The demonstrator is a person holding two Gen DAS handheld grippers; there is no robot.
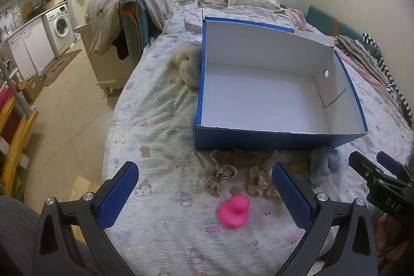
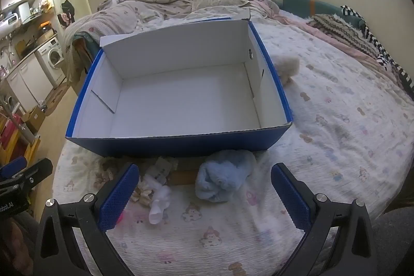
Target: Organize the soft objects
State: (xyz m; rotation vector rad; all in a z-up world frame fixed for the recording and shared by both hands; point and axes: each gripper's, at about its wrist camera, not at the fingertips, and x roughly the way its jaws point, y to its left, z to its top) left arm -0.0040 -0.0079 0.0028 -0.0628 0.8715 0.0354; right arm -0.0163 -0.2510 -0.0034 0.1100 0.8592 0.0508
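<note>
On the bed [image 1: 155, 107] we've got an open blue box [image 2: 178, 144] sitting empty, so our guess is we're right at the start: nothing sorted yet, and the soft stuff lies scattered just in front of the box's near wall.

Both tongs hang spread wide with nothing between them. The left tongs [image 1: 204, 188] hover over a pink toy [image 1: 234, 210] and two beige scrunchies [image 1: 220, 176], while the right tongs [image 2: 204, 188] point at a blue cloth [image 2: 223, 179], bunched up and touching the box's near wall or very close to it.

Next move, we reckon, is dropping the right tongs onto that blue cloth, pinching a thick fold, and lifting it over the wall into the box. It's floppy, so a shallow pinch might slip.

View differences: only the left camera shows the pink toy clearly, plus a cream fluffy thing [image 1: 187, 66] beside the box's far side. The right camera picks up a white sock [image 2: 159, 203] and a crumpled tag [image 2: 161, 170] the left one barely catches.
</note>
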